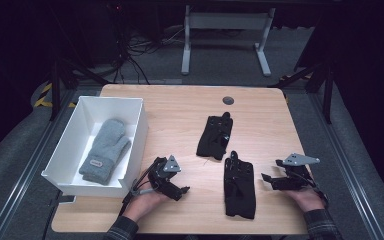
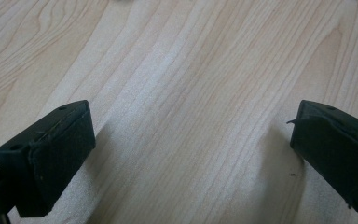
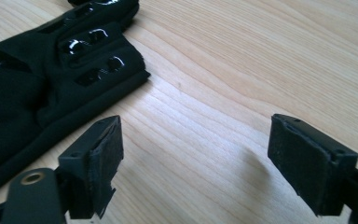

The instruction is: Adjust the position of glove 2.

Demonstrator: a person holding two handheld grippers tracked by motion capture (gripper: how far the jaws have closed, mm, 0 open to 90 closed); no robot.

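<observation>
Right gripper (image 1: 266,179): jaws spread wide, nothing between them — it sits low over the wooden table (image 1: 180,107), just right of the near black glove (image 1: 239,182).
Left gripper (image 1: 182,190): released too, its pads parted over bare wood in the left gripper view, between the white bin (image 1: 139,134) and that glove.
Near black glove: lies flat at the front of the table, just beside the right gripper's jaws; its edge runs close past one jaw (image 3: 100,158) in the right gripper view.
Long axis: runs front to back, fingers pointing away from the person, cuff nearest the table's front edge.
Far black glove (image 1: 214,136): further back, leaning slightly, close to the near glove's fingertips.
Grey mitten (image 1: 105,150): already lying in the bin.
Risk — thin pinch: the glove is flat and limp, so the jaws could close on one layer and let it slide out.
Risk — drag: a low sideways approach could push the glove and bunch it rather than catch it.
</observation>
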